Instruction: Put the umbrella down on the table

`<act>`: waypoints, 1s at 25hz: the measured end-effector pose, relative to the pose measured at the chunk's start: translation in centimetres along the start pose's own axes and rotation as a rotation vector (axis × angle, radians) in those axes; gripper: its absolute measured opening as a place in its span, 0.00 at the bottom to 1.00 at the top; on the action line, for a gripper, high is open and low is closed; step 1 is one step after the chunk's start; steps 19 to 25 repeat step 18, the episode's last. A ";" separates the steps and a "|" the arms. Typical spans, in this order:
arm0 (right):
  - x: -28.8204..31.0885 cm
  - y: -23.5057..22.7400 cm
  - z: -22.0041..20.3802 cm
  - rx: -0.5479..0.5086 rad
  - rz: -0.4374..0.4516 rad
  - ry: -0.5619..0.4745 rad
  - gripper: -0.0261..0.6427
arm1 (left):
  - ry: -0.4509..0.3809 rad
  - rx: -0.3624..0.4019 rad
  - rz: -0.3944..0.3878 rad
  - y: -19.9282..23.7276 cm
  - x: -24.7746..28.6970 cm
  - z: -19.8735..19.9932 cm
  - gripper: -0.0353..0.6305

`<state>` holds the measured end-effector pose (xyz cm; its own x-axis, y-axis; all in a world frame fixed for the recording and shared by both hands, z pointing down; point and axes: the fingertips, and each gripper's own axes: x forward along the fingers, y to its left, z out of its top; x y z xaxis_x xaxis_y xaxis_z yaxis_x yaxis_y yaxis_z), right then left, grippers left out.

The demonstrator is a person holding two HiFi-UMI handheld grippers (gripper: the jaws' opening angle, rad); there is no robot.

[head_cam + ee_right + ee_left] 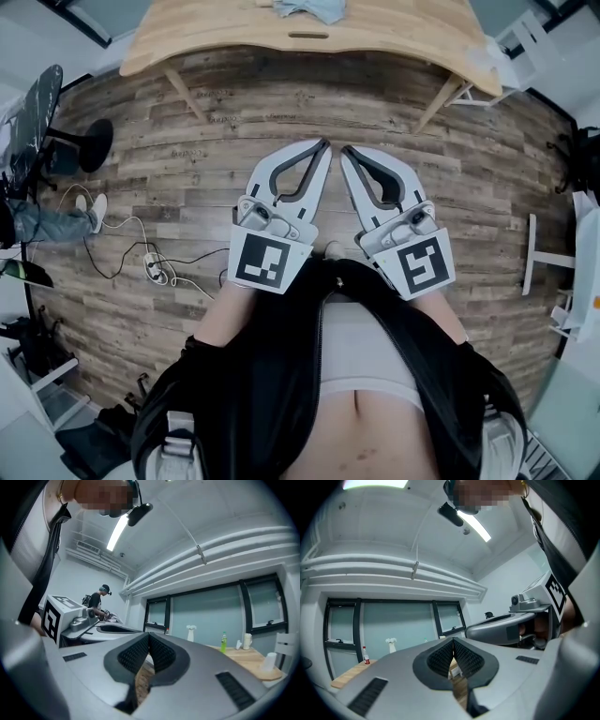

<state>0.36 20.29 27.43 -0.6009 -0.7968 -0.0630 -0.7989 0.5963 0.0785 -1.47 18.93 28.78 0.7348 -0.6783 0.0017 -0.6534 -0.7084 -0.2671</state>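
Note:
My left gripper (pixel 324 143) and right gripper (pixel 346 150) are held side by side in front of the person's body, pointing level toward the wooden table (pixel 225 28) at the top of the head view. Both are shut, pads together, with nothing between them. On the table's far edge lies a light-blue bundle (pixel 314 8); I cannot tell whether it is the umbrella. In the left gripper view my left gripper (pixel 453 641) is shut, with the right gripper's body (pixel 511 625) beside it. The right gripper view shows my right gripper (pixel 148 637) shut too.
A wood-plank floor lies between me and the table. A black chair (pixel 37 122) and cables with a power strip (pixel 155 270) are at the left, a white stand (pixel 532 253) at the right. A green bottle (pixel 223 641) and a white vase (pixel 191 632) stand on a tabletop. Another person (pixel 99 603) works in the background.

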 end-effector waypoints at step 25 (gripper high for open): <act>-0.7 0.1 -0.2 -0.002 0.020 -0.006 0.08 | 0.025 0.009 0.016 -0.7 -0.1 -0.3 0.06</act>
